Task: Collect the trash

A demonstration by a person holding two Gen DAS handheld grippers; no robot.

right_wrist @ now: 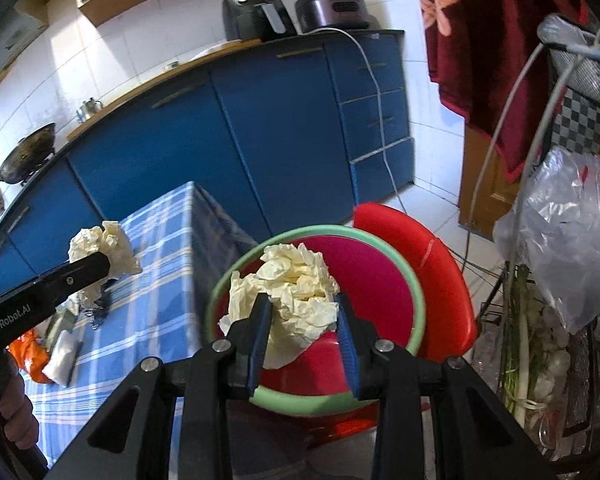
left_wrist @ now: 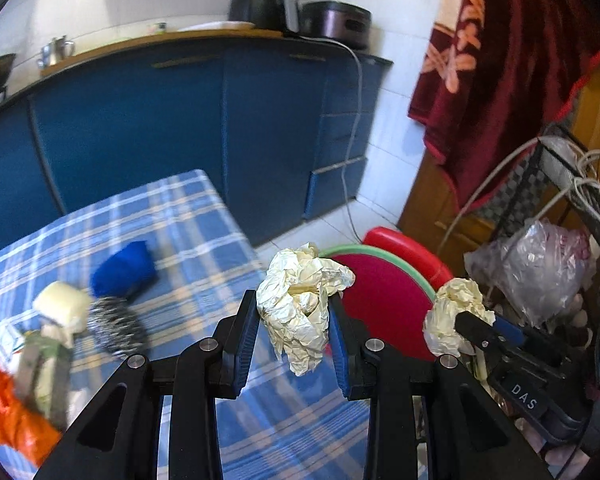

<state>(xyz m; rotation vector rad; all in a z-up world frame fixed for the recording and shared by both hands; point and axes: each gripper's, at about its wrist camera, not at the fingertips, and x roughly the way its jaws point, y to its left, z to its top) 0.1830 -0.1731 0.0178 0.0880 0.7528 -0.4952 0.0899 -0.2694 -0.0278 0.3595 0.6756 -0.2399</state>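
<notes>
The left gripper [left_wrist: 294,334] pinches a crumpled paper wad [left_wrist: 302,304] above the desk [left_wrist: 188,220] edge. Only the right wrist view shows the right gripper [right_wrist: 302,330] pinching its own wad [right_wrist: 296,292] directly over the green-rimmed red basin [right_wrist: 418,308].

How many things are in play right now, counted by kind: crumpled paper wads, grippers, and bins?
Crumpled paper wads: 2, one in the left gripper, one in the right gripper.
Grippers: 2.
Bins: 1, the red bin with a green rim.
Total: 5.
</notes>
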